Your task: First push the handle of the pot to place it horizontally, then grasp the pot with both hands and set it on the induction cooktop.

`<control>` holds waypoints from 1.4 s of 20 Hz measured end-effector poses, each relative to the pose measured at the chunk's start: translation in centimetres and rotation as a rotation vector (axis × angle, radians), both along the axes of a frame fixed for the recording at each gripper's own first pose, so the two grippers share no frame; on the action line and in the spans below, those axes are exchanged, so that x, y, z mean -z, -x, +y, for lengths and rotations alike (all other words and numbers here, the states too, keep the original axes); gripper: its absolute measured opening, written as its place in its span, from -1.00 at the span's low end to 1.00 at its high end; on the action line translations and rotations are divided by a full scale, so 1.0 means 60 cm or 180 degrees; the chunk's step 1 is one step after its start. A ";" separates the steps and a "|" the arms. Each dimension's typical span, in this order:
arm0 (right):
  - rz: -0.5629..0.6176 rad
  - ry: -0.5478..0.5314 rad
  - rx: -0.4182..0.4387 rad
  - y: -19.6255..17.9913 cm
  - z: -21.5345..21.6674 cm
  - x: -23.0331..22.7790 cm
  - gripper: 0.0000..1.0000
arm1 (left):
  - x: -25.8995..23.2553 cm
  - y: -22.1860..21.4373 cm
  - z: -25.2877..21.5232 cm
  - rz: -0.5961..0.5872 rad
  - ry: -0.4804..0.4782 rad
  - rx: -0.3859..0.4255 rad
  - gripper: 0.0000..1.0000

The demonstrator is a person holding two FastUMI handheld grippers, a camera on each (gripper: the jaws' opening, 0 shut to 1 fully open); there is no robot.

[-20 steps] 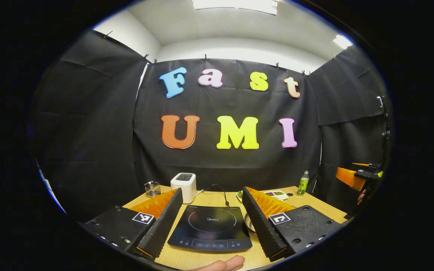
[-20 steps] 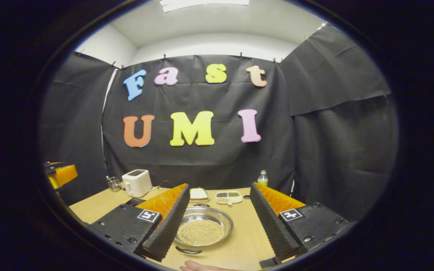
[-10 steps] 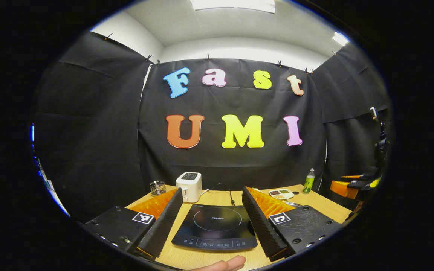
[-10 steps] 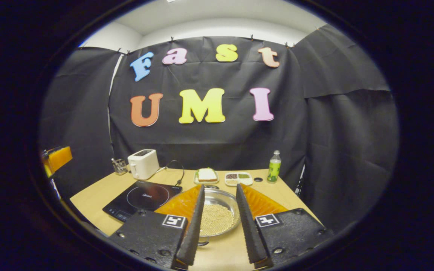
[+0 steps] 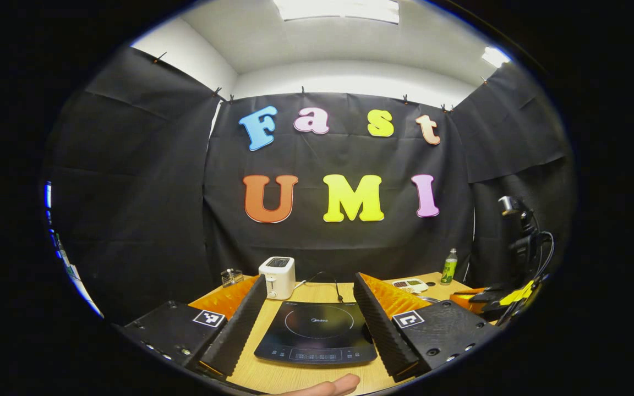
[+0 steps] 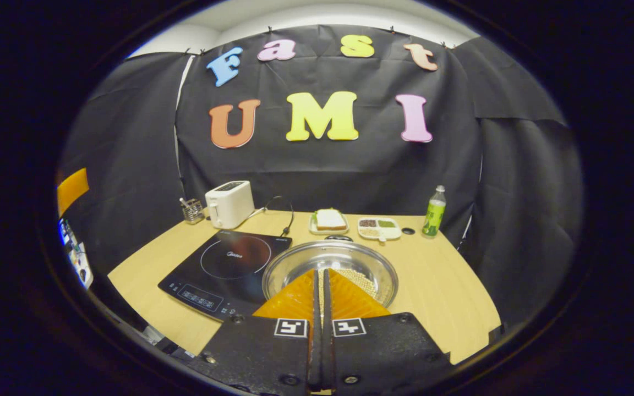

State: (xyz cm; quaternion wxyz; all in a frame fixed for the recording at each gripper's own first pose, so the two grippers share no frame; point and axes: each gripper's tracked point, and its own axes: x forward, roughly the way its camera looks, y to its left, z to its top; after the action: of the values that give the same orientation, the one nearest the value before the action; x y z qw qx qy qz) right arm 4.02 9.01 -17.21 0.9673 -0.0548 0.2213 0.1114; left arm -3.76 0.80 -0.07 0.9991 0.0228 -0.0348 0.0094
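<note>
Right gripper (image 6: pixel 320 280) fingers, pressed together, sit over the pot (image 6: pixel 330 269).

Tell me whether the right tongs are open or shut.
Shut: the right tongs have their two fingers nearly touching, above the pot of beans.

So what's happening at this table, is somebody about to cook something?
A person holds a pair of tongs in each hand. The right tongs are shut, with nothing visibly between them, poised over the near rim of a steel pot with small pale beans in it. The pot sits on the table beside the black induction cooktop, not on it. The left tongs are open, facing the bare cooktop. Whether the pot's handle has been pushed yet can't be told.
</note>
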 end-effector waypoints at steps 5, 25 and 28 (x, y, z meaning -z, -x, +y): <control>0.0692 -0.0132 -0.0293 0.014 0.076 0.103 -0.92 | 0.000 0.012 0.008 -0.0007 0.0080 0.0034 0.89; 0.1390 0.0022 -0.0166 0.022 0.050 0.259 -0.92 | -0.032 0.056 0.060 -0.0143 0.0108 -0.0024 0.89; 0.1362 0.0092 -0.0097 0.021 0.022 0.264 -0.98 | -0.038 0.056 0.061 -0.0162 0.0122 -0.0049 0.89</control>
State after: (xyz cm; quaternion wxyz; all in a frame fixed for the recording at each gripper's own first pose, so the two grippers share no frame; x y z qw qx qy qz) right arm 2.73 10.32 -33.03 0.8955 -0.0472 0.4223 0.1319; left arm -7.14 4.47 2.20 0.9980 0.0037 -0.0599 0.0183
